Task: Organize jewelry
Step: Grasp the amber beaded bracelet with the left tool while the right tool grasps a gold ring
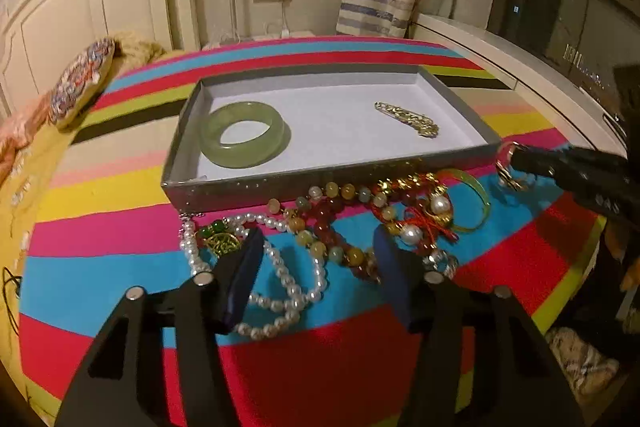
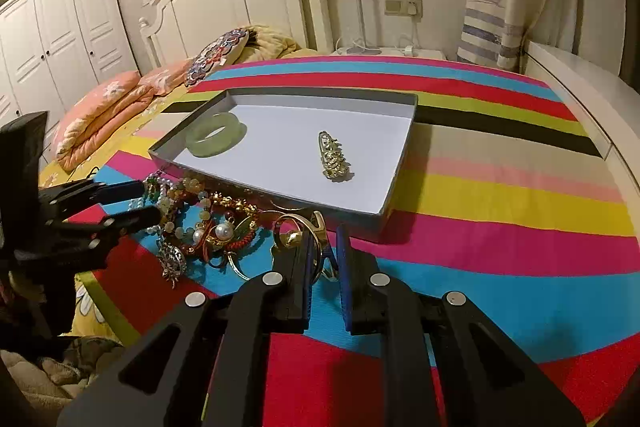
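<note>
Two pieces already lie in the grey tray point(image 1: 452, 95) on the bed: a green bangle point(image 1: 245, 134) at its left and a gold brooch point(image 1: 408, 119) towards the right. The tangled heap of beads, pearls and gold pieces point(image 1: 360, 223) along the tray's near wall is not yet sorted. My right tool point(image 2: 324, 247) is pressed together on a gold ring point(image 2: 320, 231) at the heap's right end. My left tool point(image 1: 316, 239) stands half spread over the pearl strand point(image 1: 288, 287), pinching nothing
</note>
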Demonstrator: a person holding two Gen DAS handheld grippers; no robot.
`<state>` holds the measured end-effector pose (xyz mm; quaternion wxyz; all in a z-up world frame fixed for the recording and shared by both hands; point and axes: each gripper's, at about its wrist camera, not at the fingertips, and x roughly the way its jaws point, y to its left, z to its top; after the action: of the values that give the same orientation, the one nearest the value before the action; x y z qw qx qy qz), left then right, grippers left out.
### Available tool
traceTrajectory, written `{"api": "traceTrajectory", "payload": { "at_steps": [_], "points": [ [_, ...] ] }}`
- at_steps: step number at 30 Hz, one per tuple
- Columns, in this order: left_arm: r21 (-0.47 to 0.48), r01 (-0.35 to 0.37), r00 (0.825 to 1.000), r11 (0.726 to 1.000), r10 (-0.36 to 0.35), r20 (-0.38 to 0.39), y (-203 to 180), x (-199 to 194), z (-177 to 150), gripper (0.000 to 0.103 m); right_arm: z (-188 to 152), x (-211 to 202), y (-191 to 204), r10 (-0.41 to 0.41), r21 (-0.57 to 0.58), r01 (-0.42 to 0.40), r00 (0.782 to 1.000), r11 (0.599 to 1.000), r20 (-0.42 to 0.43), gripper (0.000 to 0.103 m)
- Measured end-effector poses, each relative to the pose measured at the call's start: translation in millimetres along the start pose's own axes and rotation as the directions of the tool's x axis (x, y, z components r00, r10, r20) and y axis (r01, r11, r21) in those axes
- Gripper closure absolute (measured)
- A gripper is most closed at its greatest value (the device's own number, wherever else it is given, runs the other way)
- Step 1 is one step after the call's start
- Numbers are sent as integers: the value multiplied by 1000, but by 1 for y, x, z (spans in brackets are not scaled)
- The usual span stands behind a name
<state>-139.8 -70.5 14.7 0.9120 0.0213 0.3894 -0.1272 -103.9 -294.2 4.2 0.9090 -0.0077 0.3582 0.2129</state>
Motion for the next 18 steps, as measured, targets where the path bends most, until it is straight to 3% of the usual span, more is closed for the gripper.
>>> {"api": "traceTrajectory", "payload": {
  "at_steps": [6,12,15,18],
  "points": [
    [-45,18,1000,999,-18,-12,17,16,19,66,-1,2,-2,7,8,-7,1000,1000,-4,89],
    [13,6,998,1000,-5,-59,13,34,25,73,-1,1,-7,7,23,-7,1000,1000,3,89],
    [37,29,996,999,-26,-86,9,38,25,83,-2,2,-8,8,29,-8,1000,1000,0,89],
    [81,18,997,997,-12,-75,4,39,24,83,-3,1,-6,10,23,-10,1000,1000,2,89]
  ]
}}
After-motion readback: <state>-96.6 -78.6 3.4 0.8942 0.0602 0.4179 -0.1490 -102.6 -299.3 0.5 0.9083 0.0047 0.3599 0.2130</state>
